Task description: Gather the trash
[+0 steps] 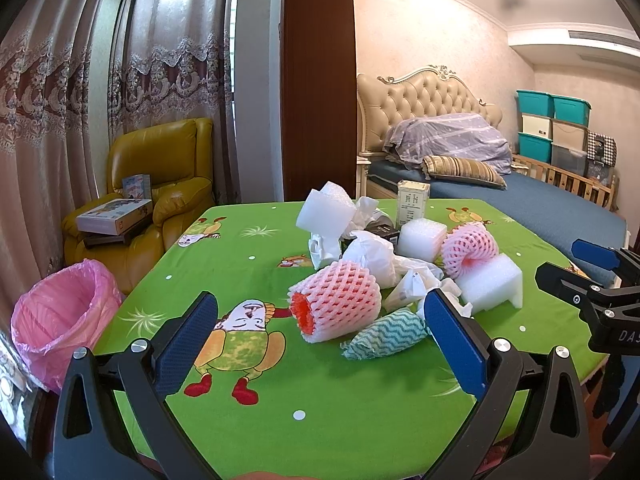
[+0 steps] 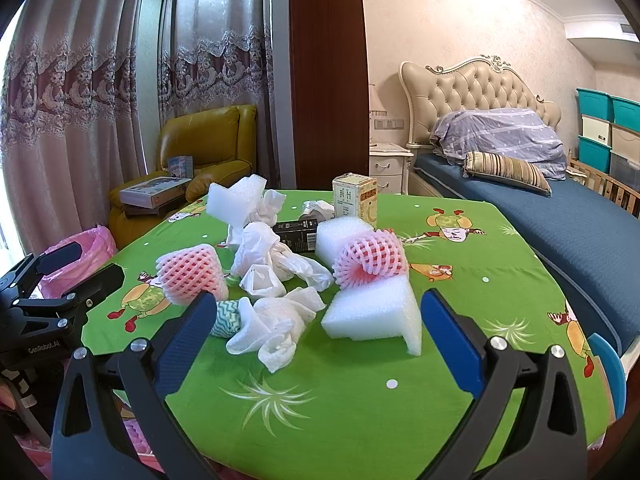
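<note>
Trash heap, worktop [image 1: 248, 432] centre. Nearest, 12 o'clock of left tongs [image 1: 320, 340]: pink foam net [image 1: 340, 304]; take first, light squeeze. Left, right tongs [image 2: 316, 336]: both wide, empty. Farthest, 9 o'clock: pink-lined bin [image 1: 60, 316], off worktop edge.

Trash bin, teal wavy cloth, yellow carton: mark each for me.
trash bin [image 1: 60, 316]: left wrist view, pink liner wall.
teal wavy cloth [image 1: 386, 334]: left wrist view, middle of the wad.
yellow carton [image 2: 355, 199]: right wrist view, front face.

Both wrist views look low across the green table [image 1: 320, 420], near the shared trash pile [image 2: 288, 280].
</note>
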Available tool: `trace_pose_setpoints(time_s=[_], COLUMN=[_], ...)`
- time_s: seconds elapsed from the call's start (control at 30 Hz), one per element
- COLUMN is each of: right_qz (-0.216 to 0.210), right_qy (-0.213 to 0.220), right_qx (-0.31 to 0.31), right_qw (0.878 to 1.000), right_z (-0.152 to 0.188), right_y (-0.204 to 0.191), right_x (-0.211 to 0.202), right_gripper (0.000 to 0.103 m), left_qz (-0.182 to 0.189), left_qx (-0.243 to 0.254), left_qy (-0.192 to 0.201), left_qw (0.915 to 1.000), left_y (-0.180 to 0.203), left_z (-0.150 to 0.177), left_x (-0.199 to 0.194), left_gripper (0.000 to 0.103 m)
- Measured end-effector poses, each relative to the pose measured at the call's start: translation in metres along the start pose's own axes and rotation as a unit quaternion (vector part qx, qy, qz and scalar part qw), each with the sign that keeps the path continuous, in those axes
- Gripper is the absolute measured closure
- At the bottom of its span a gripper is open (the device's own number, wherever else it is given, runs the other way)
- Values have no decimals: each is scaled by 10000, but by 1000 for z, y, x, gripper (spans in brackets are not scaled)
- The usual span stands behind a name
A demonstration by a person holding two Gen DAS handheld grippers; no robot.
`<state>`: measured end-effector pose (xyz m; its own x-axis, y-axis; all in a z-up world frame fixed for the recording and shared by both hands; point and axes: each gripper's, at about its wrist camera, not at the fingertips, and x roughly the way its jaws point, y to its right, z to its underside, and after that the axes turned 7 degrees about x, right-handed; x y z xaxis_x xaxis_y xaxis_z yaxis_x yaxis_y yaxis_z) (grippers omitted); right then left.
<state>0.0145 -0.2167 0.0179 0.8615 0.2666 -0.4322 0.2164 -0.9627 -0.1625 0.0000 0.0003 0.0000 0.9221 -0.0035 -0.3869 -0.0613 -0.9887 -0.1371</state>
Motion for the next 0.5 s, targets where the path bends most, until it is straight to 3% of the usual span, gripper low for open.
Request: trace_pose_setpoints(time_s=[0.5], right_qz=[1], right_qy=[6], right_qx=[1], right_qw=[10000], right_z=[0], right_y=[1], right_x=[0], right_gripper=[4], left_qz=[3], left_qx=[-7], left_qy=[-9], left_qw=[10000], left_y=[0], left_z=[0], left_x=[0], left_gripper=[6])
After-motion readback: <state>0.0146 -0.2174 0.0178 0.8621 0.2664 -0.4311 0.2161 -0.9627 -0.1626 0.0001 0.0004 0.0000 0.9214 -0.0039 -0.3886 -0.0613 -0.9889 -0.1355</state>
